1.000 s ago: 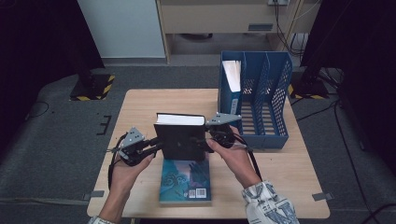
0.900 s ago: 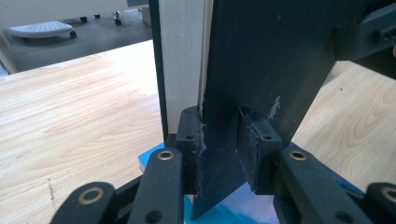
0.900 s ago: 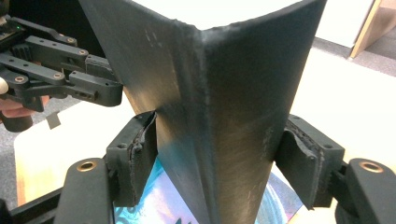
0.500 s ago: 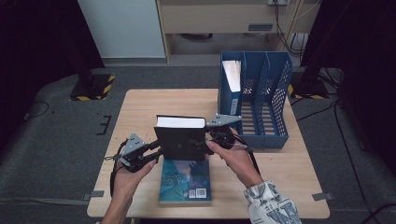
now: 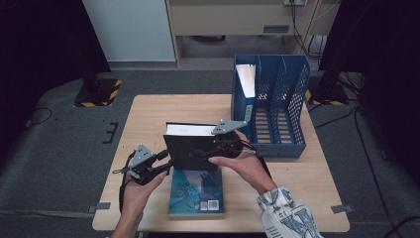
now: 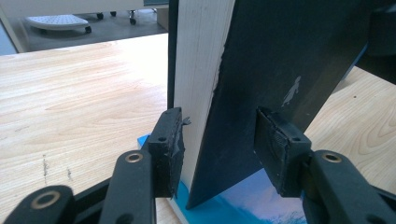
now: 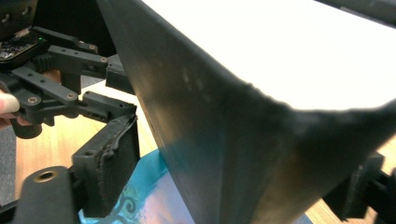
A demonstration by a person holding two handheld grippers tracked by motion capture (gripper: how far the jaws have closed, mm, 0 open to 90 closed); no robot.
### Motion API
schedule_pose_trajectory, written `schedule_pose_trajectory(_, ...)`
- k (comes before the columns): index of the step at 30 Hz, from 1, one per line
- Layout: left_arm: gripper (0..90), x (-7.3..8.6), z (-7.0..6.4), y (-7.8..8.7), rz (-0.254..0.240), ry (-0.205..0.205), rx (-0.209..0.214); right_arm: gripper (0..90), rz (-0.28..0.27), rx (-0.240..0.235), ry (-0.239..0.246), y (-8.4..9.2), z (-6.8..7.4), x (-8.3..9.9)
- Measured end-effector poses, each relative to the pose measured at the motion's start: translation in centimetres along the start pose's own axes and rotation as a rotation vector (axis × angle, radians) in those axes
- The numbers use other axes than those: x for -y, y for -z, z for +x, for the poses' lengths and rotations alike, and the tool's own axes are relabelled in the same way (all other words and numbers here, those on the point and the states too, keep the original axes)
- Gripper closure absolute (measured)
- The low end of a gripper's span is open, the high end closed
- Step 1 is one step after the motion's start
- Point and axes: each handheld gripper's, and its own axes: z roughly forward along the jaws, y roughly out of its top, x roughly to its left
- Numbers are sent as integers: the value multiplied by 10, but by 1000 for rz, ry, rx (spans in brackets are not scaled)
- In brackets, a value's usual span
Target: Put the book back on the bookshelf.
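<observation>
Black-covered book (image 5: 190, 148), thick with white page edges, is stood upright over a blue book (image 5: 196, 192) on the surface (image 5: 148, 114). Both hand-held grippers, left (image 5: 166, 165) and right (image 5: 205, 152), have just been opening; no pad contact is seen, and its lower edge is hidden.

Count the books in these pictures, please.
3. A black book stands upright mid-table between the two tongs. A teal book lies flat beneath it at the near edge. A white-edged one stands in the blue rack's left slot. More may hide in the rack.
</observation>
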Motion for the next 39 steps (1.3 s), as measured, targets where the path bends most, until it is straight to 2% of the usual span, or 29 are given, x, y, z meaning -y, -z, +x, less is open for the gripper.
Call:
schedule_pose_trajectory(11, 550, -1, 5, -2, -3, 20, -18, 279, 12, 12, 11, -3, -2, 0)
schedule_pose_trajectory(17, 577, -3, 8, -4, -4, 25, -38, 362, 2, 13, 25, 2, 6, 3)
schedule_pose_trajectory(25, 576, -8, 15, -8, 11, 28, -48, 398, -21, 20, 21, 6, 18, 8)
schedule_pose_trajectory(32, 537, -8, 20, -11, 10, 46, -44, 368, -24, 29, 7, 3, 22, 8)
schedule_pose_trajectory(36, 499, -3, 18, -11, 26, 41, -39, 354, -32, 18, 2, -1, 23, 7)
schedule_pose_trajectory(39, 447, 3, 15, -8, 45, 12, -51, 321, -34, 13, -2, -3, 24, 5)
